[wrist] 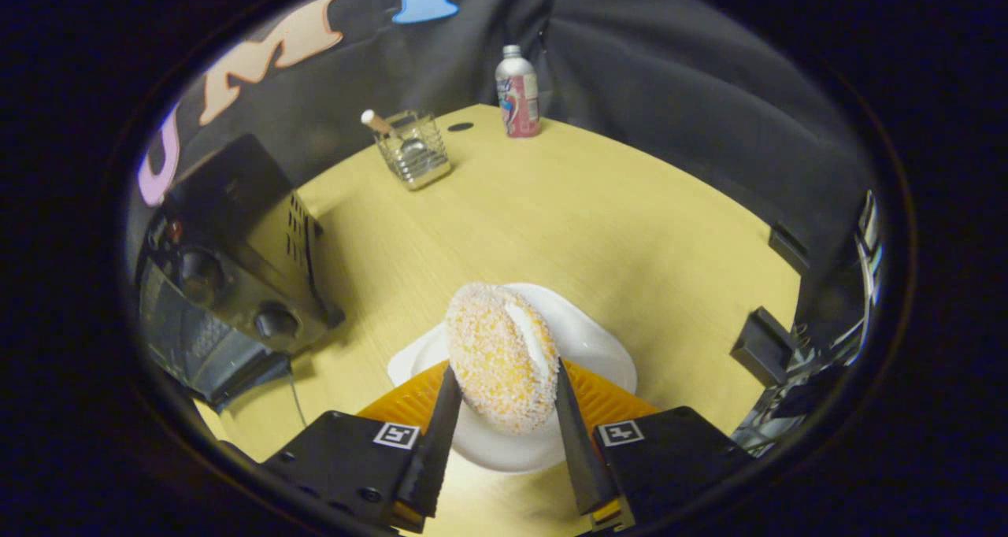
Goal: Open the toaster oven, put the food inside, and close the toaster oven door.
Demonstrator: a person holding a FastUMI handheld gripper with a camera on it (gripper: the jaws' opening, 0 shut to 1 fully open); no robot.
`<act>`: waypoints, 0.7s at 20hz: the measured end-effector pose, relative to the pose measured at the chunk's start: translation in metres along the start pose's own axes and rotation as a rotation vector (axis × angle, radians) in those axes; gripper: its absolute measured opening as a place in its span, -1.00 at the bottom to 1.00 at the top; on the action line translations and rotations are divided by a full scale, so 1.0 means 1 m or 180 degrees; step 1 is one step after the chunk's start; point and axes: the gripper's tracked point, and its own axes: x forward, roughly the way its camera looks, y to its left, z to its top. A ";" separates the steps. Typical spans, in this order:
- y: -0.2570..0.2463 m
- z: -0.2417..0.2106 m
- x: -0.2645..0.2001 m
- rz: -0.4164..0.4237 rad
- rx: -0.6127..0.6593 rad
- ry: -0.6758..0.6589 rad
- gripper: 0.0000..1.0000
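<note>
Now the food (502, 353), a sugar-crusted filled bun with a pale cream seam, sits clamped between the two fingers of the gripper (504, 399), one finger pressing on each side, so it can be carried without tipping. It hangs over the white plate (598, 348) (whether it touches the plate I cannot tell). Off to the left on the wooden table (551, 206) stands the toaster oven (236, 277), its door apparently dropped open, ready to receive it. Beyond, well apart, stand a wire basket (413, 153) and a bottle (517, 92).
</note>
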 end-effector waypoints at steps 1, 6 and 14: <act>0.005 0.007 -0.004 0.0041 0.0135 -0.0074 0.35; 0.038 0.032 -0.037 0.0303 0.0656 -0.0396 0.34; 0.104 0.017 -0.097 0.0759 0.1222 -0.0528 0.34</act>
